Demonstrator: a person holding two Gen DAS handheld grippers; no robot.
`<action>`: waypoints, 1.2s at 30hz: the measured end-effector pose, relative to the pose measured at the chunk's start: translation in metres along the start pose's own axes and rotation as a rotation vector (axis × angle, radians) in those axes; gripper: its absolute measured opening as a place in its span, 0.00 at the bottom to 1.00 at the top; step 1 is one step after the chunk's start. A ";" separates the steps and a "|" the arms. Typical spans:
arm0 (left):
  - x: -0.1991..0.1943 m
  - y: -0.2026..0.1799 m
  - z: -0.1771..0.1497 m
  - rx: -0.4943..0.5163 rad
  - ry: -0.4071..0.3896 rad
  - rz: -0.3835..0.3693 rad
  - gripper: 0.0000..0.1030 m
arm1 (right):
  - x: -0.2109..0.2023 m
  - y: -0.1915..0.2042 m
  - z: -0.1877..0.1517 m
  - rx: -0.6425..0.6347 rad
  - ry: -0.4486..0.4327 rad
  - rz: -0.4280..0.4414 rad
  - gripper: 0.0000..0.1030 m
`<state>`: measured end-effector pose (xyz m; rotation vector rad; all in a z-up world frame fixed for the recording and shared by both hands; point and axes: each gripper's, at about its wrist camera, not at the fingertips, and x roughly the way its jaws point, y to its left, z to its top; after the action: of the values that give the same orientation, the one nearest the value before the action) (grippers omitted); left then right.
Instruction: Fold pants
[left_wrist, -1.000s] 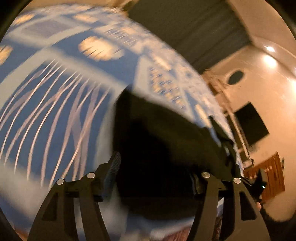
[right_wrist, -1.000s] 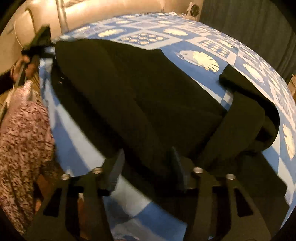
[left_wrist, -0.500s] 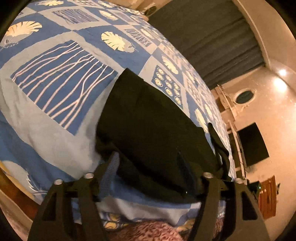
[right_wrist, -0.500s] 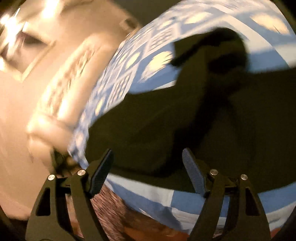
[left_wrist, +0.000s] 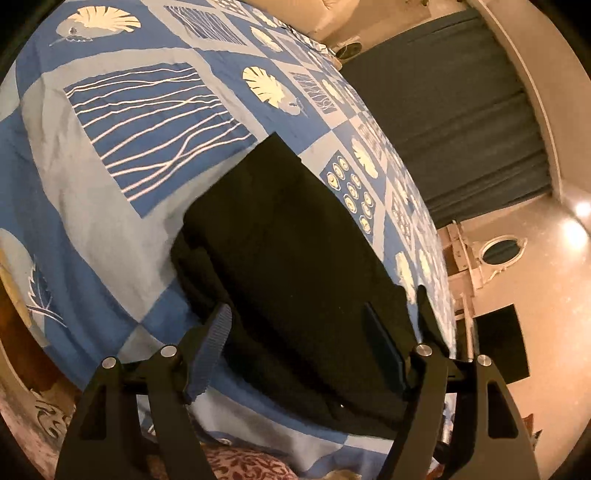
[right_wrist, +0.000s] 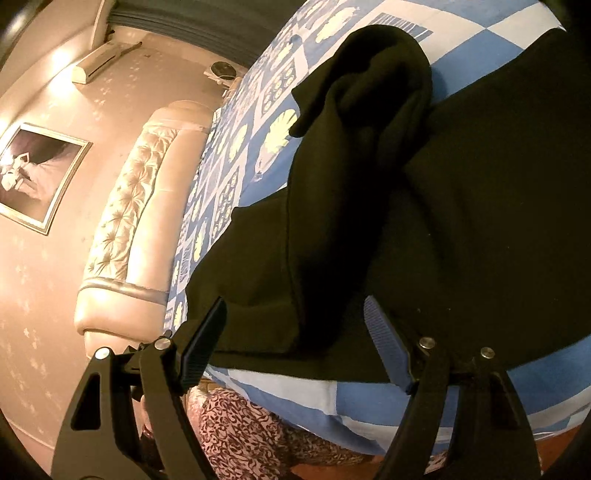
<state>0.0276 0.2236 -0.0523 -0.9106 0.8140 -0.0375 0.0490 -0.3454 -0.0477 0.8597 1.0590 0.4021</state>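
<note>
Black matte pants (left_wrist: 295, 258), folded slab on the patterned quilt (left_wrist: 110, 184), at 12 o'clock of the left gripper (left_wrist: 299, 354) and right gripper (right_wrist: 295, 343); both sets of jaws just opened, spread, gripping nothing.

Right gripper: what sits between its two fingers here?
In the right wrist view, a seamed fold of the black pants lies between the open right gripper fingers, on the blue patterned bedspread; neither finger presses it.

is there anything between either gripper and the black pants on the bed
Nothing visible. The black fabric pants lie on the blue patterned bedspread, directly ahead of the open left gripper and open right gripper, whose jaws have just been opening.
</note>
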 end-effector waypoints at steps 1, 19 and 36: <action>0.006 -0.002 0.000 0.006 0.006 0.009 0.70 | -0.001 -0.002 0.002 0.005 0.000 -0.002 0.74; 0.026 -0.002 0.001 0.026 -0.028 0.149 0.27 | 0.040 0.009 0.011 -0.050 -0.010 -0.194 0.14; 0.010 -0.004 -0.028 0.098 0.025 0.124 0.26 | -0.006 -0.027 -0.011 0.042 -0.005 -0.190 0.19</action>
<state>0.0172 0.1985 -0.0653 -0.7674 0.8834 0.0197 0.0337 -0.3618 -0.0676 0.7887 1.1366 0.2190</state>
